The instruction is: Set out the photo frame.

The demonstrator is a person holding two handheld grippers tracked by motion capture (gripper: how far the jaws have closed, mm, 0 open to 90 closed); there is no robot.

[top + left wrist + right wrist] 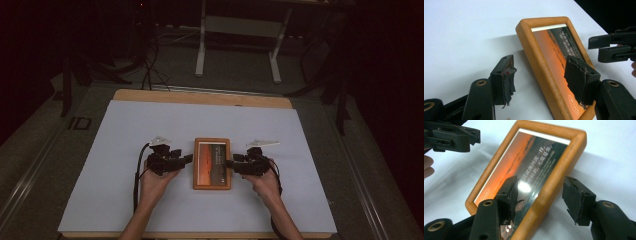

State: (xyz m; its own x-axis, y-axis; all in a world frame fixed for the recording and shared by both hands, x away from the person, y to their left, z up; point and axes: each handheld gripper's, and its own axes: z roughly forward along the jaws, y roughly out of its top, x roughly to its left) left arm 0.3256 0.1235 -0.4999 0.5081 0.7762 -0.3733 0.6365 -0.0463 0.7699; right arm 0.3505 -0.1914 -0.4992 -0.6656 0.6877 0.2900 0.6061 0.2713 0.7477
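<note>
A wooden picture frame (212, 162) with an orange sunset print lies flat in the middle of the pale sheet. My left gripper (189, 159) points at its left rail. In the left gripper view the left gripper (541, 77) straddles that rail (541, 67), one pad over the sheet and one over the glass, with gaps on both sides. My right gripper (229, 163) comes in from the frame's right side. In the right gripper view the right gripper (542, 195) stands open astride the right rail (554, 182). Each view shows the other gripper across the frame (614, 46) (454, 136).
The pale sheet (150, 200) covers a wooden table whose bare edge (200, 96) shows at the back. Beyond it, on the dark floor, stand white desk legs (201, 50) and loose cables (150, 70). Both forearms enter from the front edge.
</note>
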